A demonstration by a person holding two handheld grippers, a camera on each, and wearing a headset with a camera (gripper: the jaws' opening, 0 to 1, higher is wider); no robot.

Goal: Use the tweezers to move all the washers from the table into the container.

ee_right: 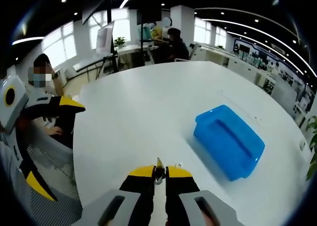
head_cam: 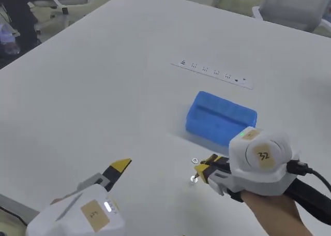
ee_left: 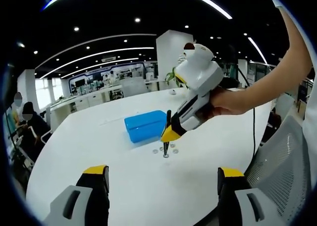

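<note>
head view: right gripper (head_cam: 206, 170), jaws clamped on tweezers (head_cam: 196, 176). the jaws hide most of the tool, and only a short tip shows, at a washer (head_cam: 194, 180) on the table (head_cam: 103, 101). second washer (head_cam: 194, 160) just beside the jaws. blue container (head_cam: 220, 117) just beyond them. left gripper (head_cam: 118, 170), jaw gap hard to read here.
left gripper view: own jaws wide apart, holding nothing. tweezers near upright, tip down among tiny washers, count unclear.
right gripper view: tweezer tip points straight ahead; container ahead, to the right.
</note>
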